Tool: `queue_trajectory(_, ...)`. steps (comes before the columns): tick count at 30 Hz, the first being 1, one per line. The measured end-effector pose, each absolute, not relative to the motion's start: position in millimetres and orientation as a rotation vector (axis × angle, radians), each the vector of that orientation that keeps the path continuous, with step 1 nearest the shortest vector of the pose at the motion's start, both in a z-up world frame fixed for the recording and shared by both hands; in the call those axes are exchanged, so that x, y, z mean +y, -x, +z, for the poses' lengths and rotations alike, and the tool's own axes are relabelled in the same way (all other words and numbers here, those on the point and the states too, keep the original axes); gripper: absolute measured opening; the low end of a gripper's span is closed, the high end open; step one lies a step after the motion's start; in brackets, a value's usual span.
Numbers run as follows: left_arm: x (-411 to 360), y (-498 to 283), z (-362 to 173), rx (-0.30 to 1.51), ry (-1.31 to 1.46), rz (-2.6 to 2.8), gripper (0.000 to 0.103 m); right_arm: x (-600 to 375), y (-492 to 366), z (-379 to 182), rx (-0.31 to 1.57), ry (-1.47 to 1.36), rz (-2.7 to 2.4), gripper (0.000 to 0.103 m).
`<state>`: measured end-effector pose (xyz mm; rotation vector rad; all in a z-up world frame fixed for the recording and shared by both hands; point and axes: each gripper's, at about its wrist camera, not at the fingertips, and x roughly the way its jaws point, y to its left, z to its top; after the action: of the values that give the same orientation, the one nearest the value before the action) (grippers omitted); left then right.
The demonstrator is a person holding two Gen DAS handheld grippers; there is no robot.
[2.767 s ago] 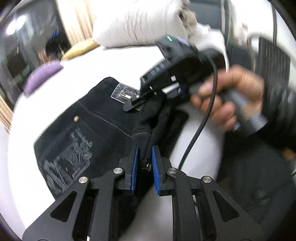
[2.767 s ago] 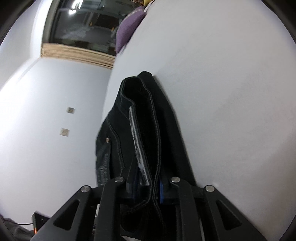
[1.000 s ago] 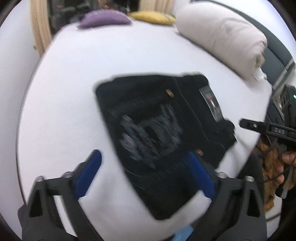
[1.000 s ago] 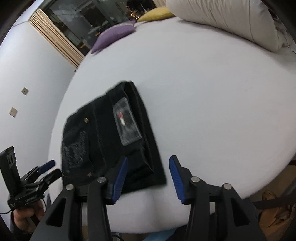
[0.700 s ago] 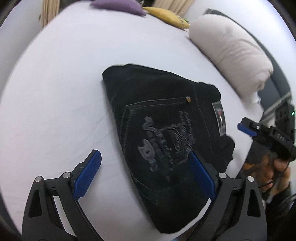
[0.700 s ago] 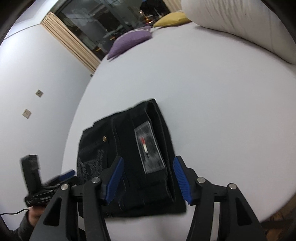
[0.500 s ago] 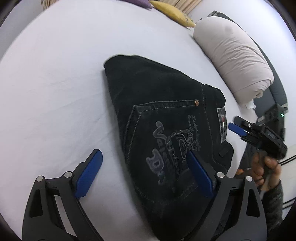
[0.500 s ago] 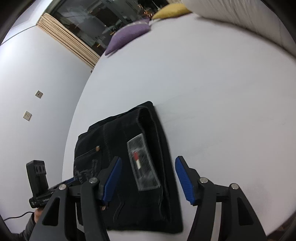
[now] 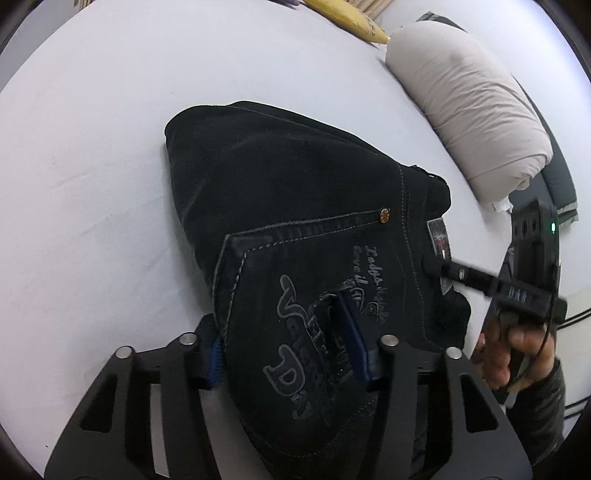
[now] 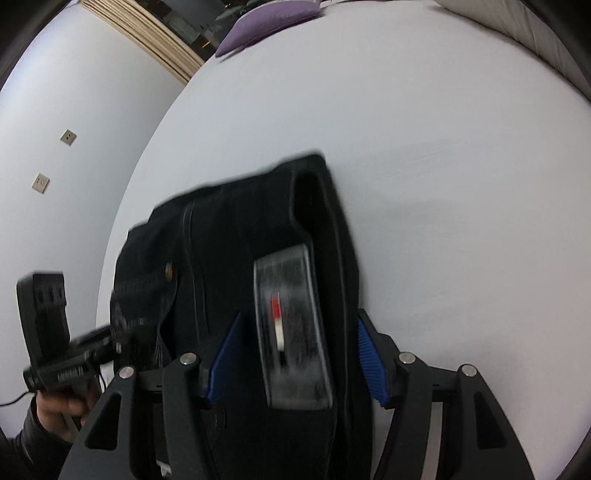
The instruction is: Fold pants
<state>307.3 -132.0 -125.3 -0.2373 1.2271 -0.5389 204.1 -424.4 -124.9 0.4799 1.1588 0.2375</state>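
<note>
The black pants (image 9: 295, 206) lie folded into a compact stack on the white bed (image 9: 92, 166), back pocket with grey lettering facing up. My left gripper (image 9: 284, 332) straddles the near pocket edge, its blue pads pressing into the fabric, the left pad partly hidden under it. My right gripper (image 10: 297, 354) is open around the waistband end with the silver brand patch (image 10: 291, 332). The pants also show in the right wrist view (image 10: 236, 251). The right gripper shows in the left wrist view (image 9: 491, 284), and the left gripper in the right wrist view (image 10: 99, 350).
A rolled beige duvet (image 9: 469, 110) lies at the back right of the bed. A yellow cushion (image 9: 343, 18) and a purple cushion (image 10: 269, 18) sit at the far end. The bed edge (image 10: 140, 184) runs along a white wall.
Both grippers have come down from above onto the folded pants. The left jaws have narrowed from wide open onto the pocket edge. The right jaws now straddle the waistband.
</note>
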Motion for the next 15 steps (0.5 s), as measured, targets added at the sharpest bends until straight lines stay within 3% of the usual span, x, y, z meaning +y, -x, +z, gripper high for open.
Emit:
queue_trajectory(5,-128,-307,-123,1.214,0.251,-0.552,0.033,-428,-195,-125,1.147,-0.534,0.228,0.046)
queue_trajectory(9,-128,-306,-116,1.197,0.249,-0.571,0.025,-413,-190,-113,1.134,-0.468,0.208,0.024)
queue_trajectory(15,-114,-306,-109,1.181,0.299,-0.585,0.018,-386,-176,-84,1.080,-0.378,0.165,0.019)
